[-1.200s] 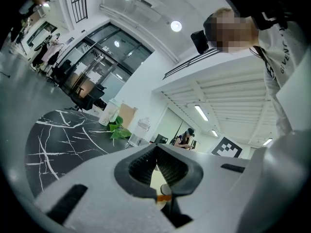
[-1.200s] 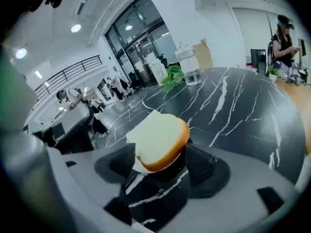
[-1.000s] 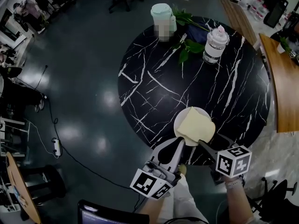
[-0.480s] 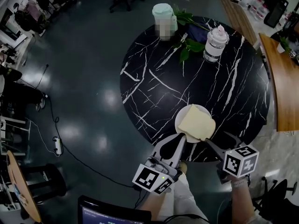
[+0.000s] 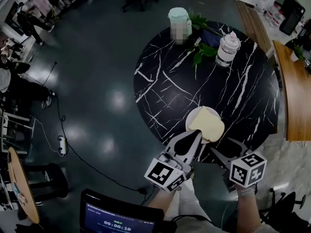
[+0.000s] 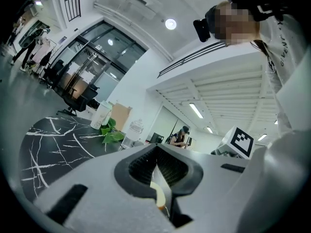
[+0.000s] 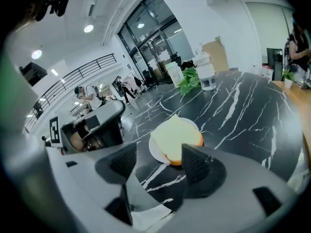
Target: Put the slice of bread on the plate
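Observation:
A pale slice of bread [image 5: 208, 125] lies flat on a small white plate [image 5: 192, 119] near the front edge of the round black marble table [image 5: 233, 91]. In the right gripper view the bread [image 7: 176, 136] and plate [image 7: 155, 152] sit just beyond my right gripper [image 7: 158, 161], which is open with nothing between its pads and clear of the bread. From the head view, the right gripper [image 5: 219, 150] hangs off the table's rim, below the plate. My left gripper [image 5: 196, 136] is shut, and its tip points at the plate's near edge. Its pads meet in the left gripper view [image 6: 156, 168].
At the table's far side stand a mint-green tumbler [image 5: 178, 18], leafy green stems [image 5: 203, 50] and a clear lidded jar [image 5: 227, 46]. A wooden counter [image 5: 294, 91] runs along the right. A screen [image 5: 114, 220] sits below me, and a cable [image 5: 73, 154] crosses the dark floor.
My right gripper has let go of the bread's near edge and drawn back off the table. The bread now rests on the plate alone. The left gripper stays shut beside it.

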{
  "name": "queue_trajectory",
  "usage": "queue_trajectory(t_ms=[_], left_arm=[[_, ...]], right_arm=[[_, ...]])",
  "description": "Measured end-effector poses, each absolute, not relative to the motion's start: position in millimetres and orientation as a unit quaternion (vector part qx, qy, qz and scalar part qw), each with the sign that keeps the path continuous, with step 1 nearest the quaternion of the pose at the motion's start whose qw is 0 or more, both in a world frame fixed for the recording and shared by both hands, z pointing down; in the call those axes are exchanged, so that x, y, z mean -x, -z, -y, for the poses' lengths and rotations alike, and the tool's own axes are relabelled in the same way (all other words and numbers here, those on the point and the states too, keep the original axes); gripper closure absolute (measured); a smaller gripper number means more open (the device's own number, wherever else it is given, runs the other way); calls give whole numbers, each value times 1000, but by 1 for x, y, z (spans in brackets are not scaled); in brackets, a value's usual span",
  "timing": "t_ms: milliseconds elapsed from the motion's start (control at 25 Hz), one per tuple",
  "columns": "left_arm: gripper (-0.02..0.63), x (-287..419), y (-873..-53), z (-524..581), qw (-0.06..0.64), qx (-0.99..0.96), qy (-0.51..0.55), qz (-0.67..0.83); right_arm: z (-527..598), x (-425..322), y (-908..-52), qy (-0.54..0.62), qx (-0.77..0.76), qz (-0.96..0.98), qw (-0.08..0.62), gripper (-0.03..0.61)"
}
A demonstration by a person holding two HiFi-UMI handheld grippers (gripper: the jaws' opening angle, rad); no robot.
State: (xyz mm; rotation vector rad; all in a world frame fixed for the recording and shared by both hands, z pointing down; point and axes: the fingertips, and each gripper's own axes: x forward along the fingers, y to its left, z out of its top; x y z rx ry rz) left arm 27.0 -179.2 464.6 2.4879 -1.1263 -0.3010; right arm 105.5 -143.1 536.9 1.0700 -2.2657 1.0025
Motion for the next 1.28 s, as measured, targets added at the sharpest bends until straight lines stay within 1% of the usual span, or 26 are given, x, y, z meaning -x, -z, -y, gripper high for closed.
queue_trajectory(t_ms=[80,120,240,280,360,480,800,1080,1280], left_arm=[[606,-29,-458,179,193,-890,105,399],[607,-29,-455,179,191,-892,104,396],[606,-31,-447,176,189,-896,101,390],[607,-30,-444,176,187,-896,99,390],[607,-29,-437,175,184,-898,96,389],[607,-32,-425,170,181,-903,96,378],[607,-39,-395,158,158,-918,81,354],[606,-38,-383,150,149,-923,76,348],[607,-39,-379,152,146,-924,74,347]], right_arm=[[141,-105,-530,-355,-389,821,221,292],[141,-106,-525,-354,-393,821,217,318],[140,-107,-512,-355,-408,818,198,467],[140,-107,-508,-356,-409,818,191,498],[138,-104,-497,-353,-406,824,177,531],[134,-103,-476,-344,-403,835,150,548],[127,-102,-425,-303,-413,854,92,568],[113,-91,-402,-260,-408,871,83,568],[113,-92,-394,-256,-413,871,67,569]])
